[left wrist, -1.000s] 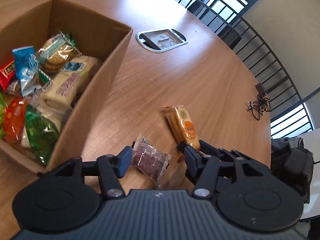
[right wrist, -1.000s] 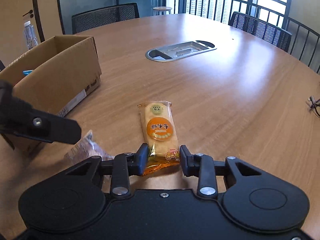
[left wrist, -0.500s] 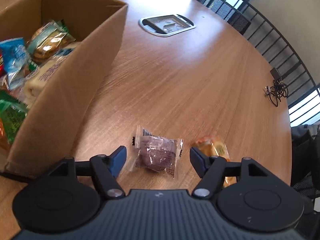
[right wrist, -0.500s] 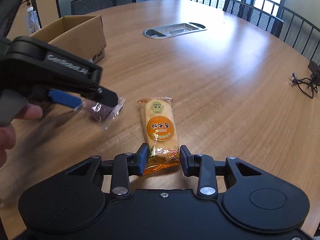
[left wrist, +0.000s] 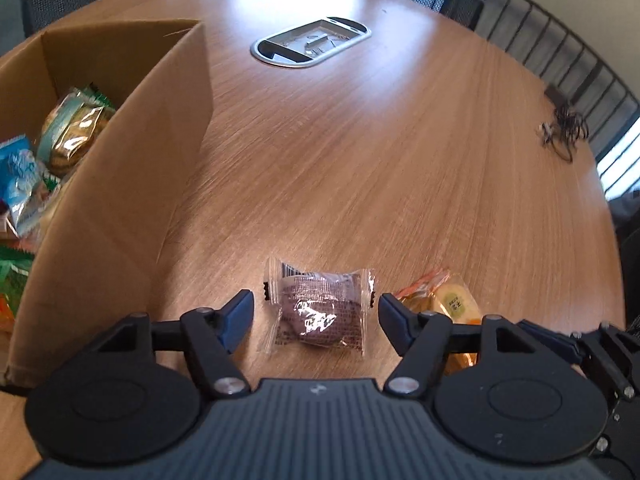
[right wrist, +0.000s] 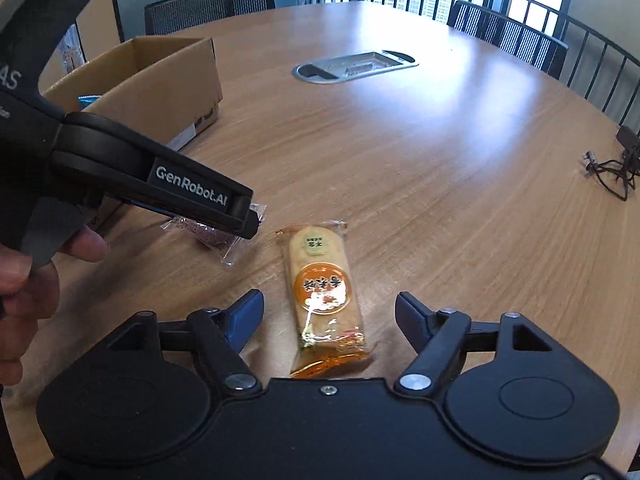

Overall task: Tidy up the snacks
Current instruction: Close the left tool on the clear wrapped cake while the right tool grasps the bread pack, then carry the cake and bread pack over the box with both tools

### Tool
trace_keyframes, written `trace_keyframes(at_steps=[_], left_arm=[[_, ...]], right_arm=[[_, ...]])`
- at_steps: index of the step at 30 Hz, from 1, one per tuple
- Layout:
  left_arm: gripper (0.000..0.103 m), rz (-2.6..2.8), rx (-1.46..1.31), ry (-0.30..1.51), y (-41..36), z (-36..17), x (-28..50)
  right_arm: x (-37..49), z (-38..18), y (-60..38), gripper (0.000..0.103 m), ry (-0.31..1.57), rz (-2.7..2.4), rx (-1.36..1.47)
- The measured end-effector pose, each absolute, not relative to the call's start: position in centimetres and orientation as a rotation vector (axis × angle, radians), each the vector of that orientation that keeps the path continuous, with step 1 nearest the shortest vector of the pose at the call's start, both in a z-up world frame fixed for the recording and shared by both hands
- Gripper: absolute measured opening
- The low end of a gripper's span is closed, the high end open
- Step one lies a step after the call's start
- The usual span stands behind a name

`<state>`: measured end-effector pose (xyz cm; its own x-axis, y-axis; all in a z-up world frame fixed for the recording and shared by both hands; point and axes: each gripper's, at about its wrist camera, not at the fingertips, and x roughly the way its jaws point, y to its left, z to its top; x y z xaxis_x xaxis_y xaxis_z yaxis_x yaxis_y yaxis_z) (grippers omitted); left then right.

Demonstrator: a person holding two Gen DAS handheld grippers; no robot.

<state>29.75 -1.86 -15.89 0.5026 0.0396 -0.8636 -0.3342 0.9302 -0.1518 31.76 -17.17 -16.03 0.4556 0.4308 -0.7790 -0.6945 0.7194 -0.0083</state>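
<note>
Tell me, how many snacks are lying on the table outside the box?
2. A brown snack lies between the left hand-held gripper's fingers, and an orange cracker pack lies beside it, on its right.

I see open tabletop (left wrist: 360,152) across the centre and right of the left wrist view, broken only by the metal cable hatch (left wrist: 311,46) at upper centre and a cable tangle (left wrist: 564,136) at the right edge. The cardboard box (left wrist: 120,200) walls off the left side, its near wall standing upright just left of the purple snack (left wrist: 320,312). In the right wrist view the left gripper (right wrist: 240,216) hangs over that snack at centre left, close beside the orange rice-cracker pack (right wrist: 322,292), leaving only a narrow gap between them.
</note>
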Motion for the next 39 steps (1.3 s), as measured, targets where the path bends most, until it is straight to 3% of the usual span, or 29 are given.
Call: trace_keyframes(at_steps=[4,6,8,13,23,39], left_arm=[[0.065,0.237,-0.247,1.048,-2.5,-16.0,30.3],[0.053,0.248,-0.212,1.047,-2.5,-16.0,30.4],[0.047,0.248,-0.187,1.040,-2.5,-16.0,30.4],[0.036,0.210,-0.219,1.047,-2.1,-15.8,29.7],[0.036,0.178,-0.274,1.004,-1.1,-13.8,27.2],[0.036,0.128,-0.337,0.843,1.7,-6.1,24.1]], right_arm=[[31.8,-17.0,-16.5,0.066,0.884,0.690,-0.348],[31.8,-17.0,-16.6,0.060,0.892,0.685,-0.319],[31.8,-16.7,-16.5,0.034,0.890,0.669,-0.320],[31.0,-16.3,-16.2,0.034,0.916,0.671,-0.337],[29.3,-13.6,-16.9,0.034,0.879,0.628,-0.292],[27.5,-6.4,-17.0,0.034,0.753,0.589,-0.227]])
